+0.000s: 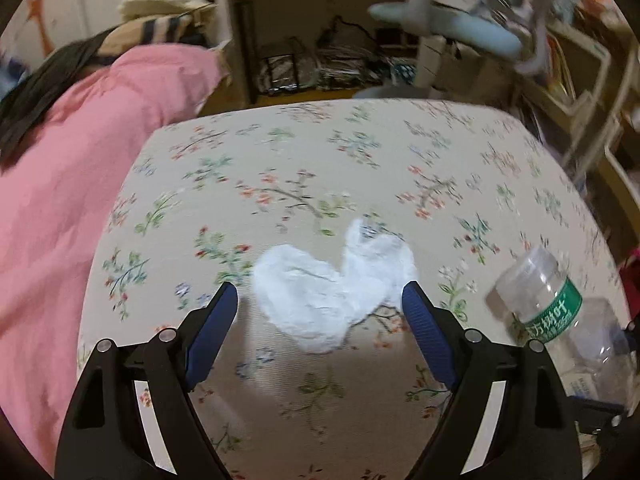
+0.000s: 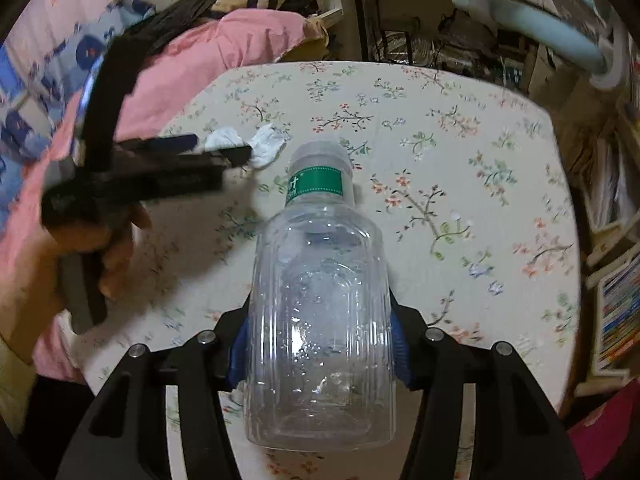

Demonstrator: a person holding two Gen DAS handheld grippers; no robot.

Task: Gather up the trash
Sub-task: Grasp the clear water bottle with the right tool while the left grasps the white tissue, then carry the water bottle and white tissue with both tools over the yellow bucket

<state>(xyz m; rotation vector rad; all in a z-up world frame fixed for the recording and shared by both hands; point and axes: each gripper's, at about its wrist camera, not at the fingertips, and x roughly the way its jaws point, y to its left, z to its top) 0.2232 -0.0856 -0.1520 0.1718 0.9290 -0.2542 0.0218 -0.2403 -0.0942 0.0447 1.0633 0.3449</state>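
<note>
Bottle (image 2: 320, 320) | right gripper (image 2: 320, 352) jaws clamping it, securing trash | left gripper (image 1: 320, 304) jaws gaping, straddling tissue (image 1: 332, 292) on floral surface (image 1: 280, 152) for pickup

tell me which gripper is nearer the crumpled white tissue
Left. The left gripper hangs open right over the tissue, its fingers either side of it. The right gripper is off to the side, clamped on the plastic bottle.
</note>
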